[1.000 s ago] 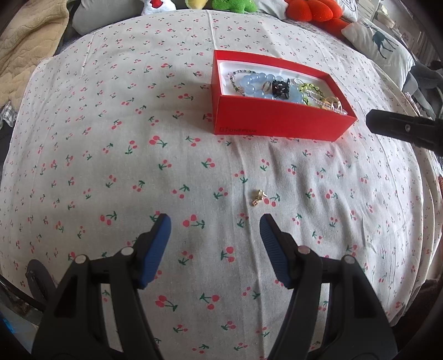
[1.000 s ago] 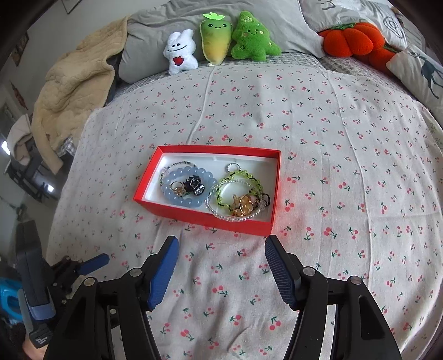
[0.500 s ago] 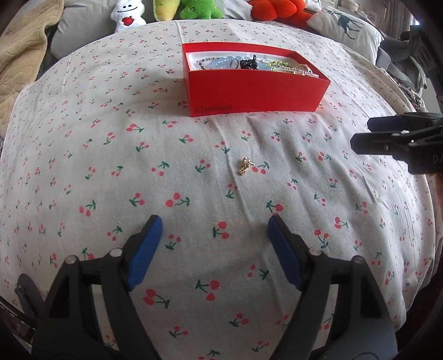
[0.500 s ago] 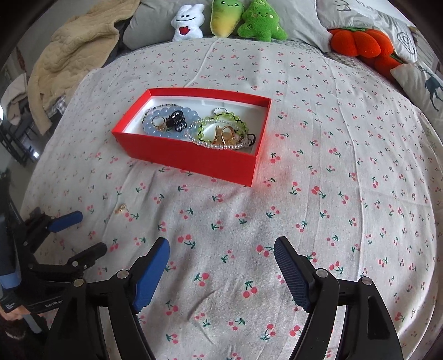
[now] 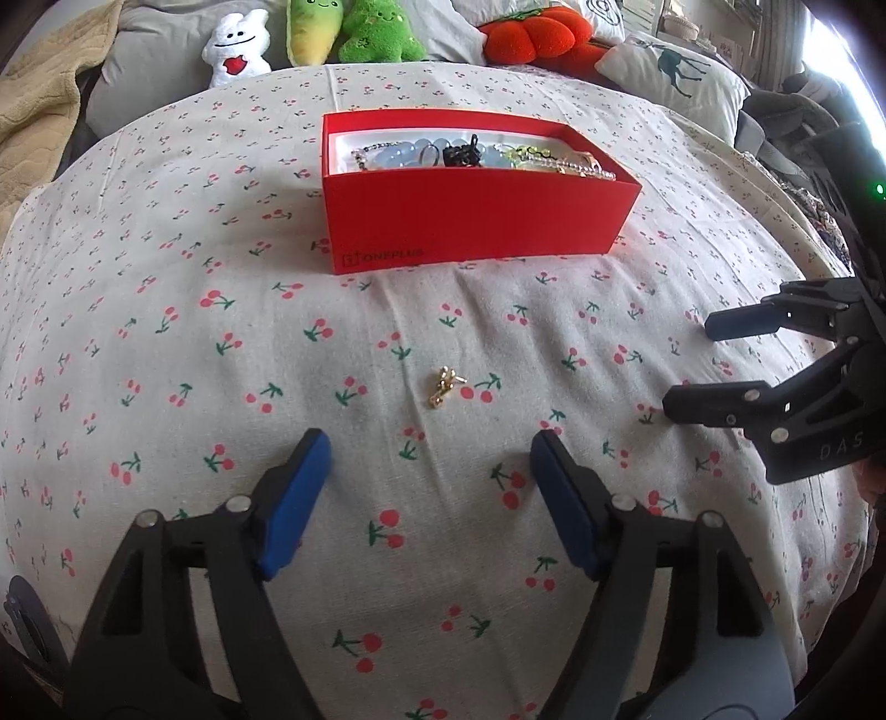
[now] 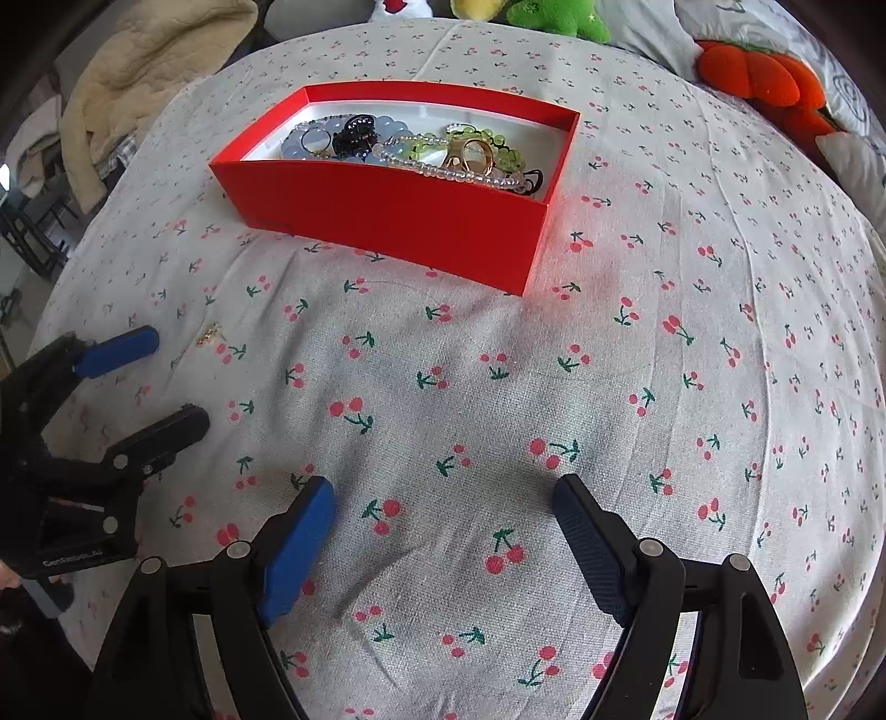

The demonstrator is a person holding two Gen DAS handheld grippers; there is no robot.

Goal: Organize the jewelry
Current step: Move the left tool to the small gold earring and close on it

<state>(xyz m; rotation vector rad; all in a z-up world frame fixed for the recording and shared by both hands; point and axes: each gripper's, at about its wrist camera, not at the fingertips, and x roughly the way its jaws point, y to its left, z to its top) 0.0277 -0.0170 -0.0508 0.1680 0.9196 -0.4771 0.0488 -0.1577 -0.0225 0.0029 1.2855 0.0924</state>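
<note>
Left wrist view: left gripper [image 5: 429,443] low over the cherry-print bedsheet [image 5: 166,343], jaws apart with nothing between them, just been closing in somewhat. Small gold earring [image 5: 441,386] loose on the sheet just ahead of the blue pads [image 5: 296,498], untouched, roughly centred on the gap. Beyond it, well apart, red box [image 5: 470,219] open-topped, white inside, holding a pale blue bead bracelet [image 5: 401,155], a black clip [image 5: 462,155], green beads [image 5: 526,154] and a clear bead strand [image 5: 581,165]. Right gripper [image 5: 684,365] entering from the right edge, near the sheet, jaws spread, empty

Right wrist view: right gripper [image 6: 443,493] pointing steeply down at bare sheet, jaws wide, just been opening further, nothing between the pads [image 6: 299,543]. Left gripper [image 6: 171,382] at the left edge, fingers apart, the earring [image 6: 210,334] just beside its blue-tipped upper finger, not touching as far as can be told. Red box [image 6: 398,216] farther up the bed, a gold ring piece [image 6: 470,155] lying on the clear and green beads at its right end, blue bracelet [image 6: 302,145] and black clip [image 6: 354,134] at its left end

Along the head of the bed: white plush [image 5: 235,50], yellow-green plush [image 5: 313,27], green plush [image 5: 376,30], orange pumpkin cushion [image 5: 531,36], deer-print pillow [image 5: 670,69]; beige blanket [image 5: 33,88] heaped at the far left
</note>
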